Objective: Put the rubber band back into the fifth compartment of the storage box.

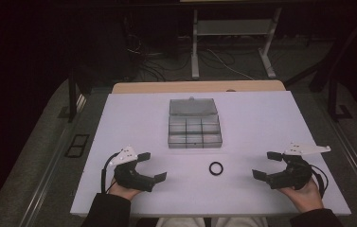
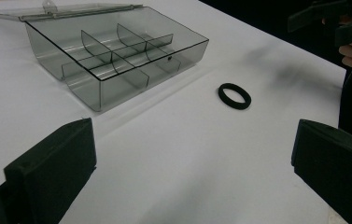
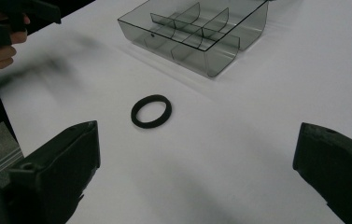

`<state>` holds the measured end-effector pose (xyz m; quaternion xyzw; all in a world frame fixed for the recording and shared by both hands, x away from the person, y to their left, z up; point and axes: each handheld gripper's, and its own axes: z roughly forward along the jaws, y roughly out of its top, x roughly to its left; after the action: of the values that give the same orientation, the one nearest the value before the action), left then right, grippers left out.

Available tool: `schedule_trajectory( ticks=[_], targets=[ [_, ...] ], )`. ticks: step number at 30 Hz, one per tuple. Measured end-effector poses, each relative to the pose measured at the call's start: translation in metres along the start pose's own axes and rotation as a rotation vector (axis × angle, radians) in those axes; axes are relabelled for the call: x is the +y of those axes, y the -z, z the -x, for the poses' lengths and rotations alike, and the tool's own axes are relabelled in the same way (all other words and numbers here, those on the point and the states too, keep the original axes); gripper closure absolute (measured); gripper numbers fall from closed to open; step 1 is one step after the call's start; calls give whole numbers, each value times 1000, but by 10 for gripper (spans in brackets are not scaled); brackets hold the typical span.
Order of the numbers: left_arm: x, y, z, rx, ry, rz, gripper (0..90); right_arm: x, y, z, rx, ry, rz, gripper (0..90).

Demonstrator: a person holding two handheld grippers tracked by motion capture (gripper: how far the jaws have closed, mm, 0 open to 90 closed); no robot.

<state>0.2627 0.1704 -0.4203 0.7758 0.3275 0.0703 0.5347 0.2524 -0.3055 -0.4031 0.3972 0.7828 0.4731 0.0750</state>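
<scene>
A small black ring (image 1: 216, 168) lies flat on the white table (image 1: 261, 118), near the front edge between the two hands; it also shows in the left gripper view (image 2: 234, 95) and the right gripper view (image 3: 151, 111). Behind it stands a clear smoky compartment box (image 1: 194, 130) with its lid folded back (image 2: 113, 51) (image 3: 197, 32). My left gripper (image 1: 152, 165) rests at the front left, open, nothing between its jaws. My right gripper (image 1: 267, 164) rests at the front right, also open and holding nothing. Both point inward toward the ring, well apart from it.
The box's compartments look bare. A wooden board edge (image 1: 197, 87) runs along the table's far side. Beyond it stand a white desk frame (image 1: 233, 33) and cables on a dark floor. Black stands flank the table.
</scene>
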Motion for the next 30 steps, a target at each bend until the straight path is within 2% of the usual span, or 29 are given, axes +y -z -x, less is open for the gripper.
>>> schedule_trajectory(
  ticks=[20, 30],
  targets=[
    [-2, -1, 1, -10, -4, -9, 0, -2, 0, -1, -7, 7, -33, 3],
    [-2, -1, 2, -20, -6, -13, 0, 1, 2, -2, -3, -11, -45, 3]
  ],
)
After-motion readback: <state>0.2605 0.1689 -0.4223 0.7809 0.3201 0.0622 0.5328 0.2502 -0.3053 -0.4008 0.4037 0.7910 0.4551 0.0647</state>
